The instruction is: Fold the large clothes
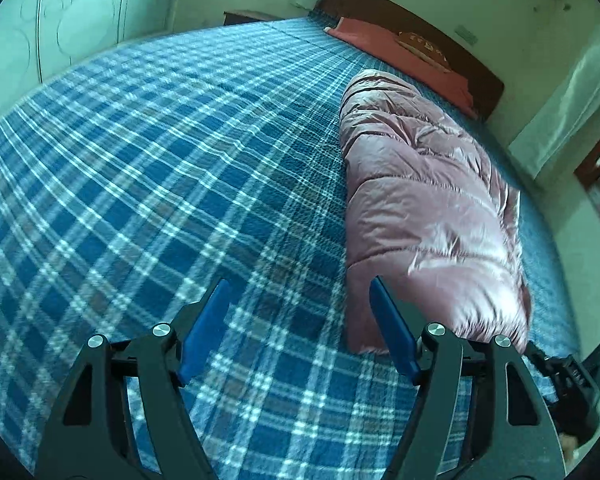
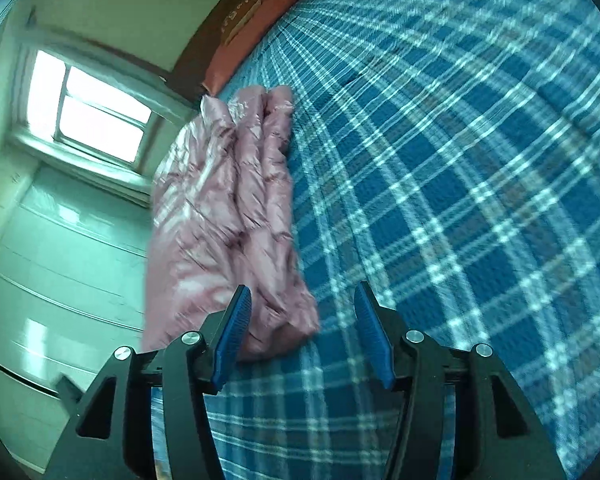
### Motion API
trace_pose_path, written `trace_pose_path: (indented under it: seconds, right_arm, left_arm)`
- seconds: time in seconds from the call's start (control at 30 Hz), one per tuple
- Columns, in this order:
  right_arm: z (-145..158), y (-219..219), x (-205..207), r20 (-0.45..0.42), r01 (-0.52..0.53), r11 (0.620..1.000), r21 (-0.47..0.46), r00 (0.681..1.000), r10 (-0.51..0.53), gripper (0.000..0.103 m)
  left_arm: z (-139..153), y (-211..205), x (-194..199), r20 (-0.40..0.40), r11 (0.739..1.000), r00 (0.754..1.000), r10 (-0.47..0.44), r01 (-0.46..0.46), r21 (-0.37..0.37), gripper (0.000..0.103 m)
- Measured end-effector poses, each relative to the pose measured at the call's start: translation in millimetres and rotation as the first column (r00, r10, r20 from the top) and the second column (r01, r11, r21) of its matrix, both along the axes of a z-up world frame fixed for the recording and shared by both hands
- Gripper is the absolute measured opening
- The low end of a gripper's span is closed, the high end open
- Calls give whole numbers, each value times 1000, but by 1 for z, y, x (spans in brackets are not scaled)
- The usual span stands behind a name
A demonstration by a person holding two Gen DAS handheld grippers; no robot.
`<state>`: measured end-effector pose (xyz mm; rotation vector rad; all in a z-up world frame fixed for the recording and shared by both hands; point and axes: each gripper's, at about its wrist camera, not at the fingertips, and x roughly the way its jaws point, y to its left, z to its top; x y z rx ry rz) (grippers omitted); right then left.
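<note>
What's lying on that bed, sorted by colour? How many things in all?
Pink: 1, the shiny pink quilted puffer coat, folded into a long bundle.
Red-orange: 1, the flat red-orange pillow by the dark headboard.
Brown: 1, a small brown patterned cushion on that pillow.
Total: 3, all on the blue plaid bedspread.

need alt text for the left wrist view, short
A pink puffer coat lies folded lengthwise along the right side of a blue plaid bedspread. The left gripper is open above the spread, nothing between its blue pads, the coat's near end just beyond the right-hand one. A red pillow sits at the wooden headboard.
</note>
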<state>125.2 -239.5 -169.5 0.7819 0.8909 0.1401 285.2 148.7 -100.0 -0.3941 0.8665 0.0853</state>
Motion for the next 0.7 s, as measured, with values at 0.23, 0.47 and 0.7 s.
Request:
trace_pose_path:
  seconds: [0.23,0.47,0.7]
  right_arm:
    - [23,27,-39,-4,-9,948,-318,1000,8,70]
    - [38,61,-74,11,-14,846,-532,1000,24,77]
    - [55,92,-85,37,-44,824,-565,996,79,79]
  left_arm:
    - [12,-15,-31,35,989,999,-16,11,149,87]
    - [12,-28,-57,41,977,999,-23,14,212,92]
    - [26,-39,-80,63,964,997,-38,20,265,93]
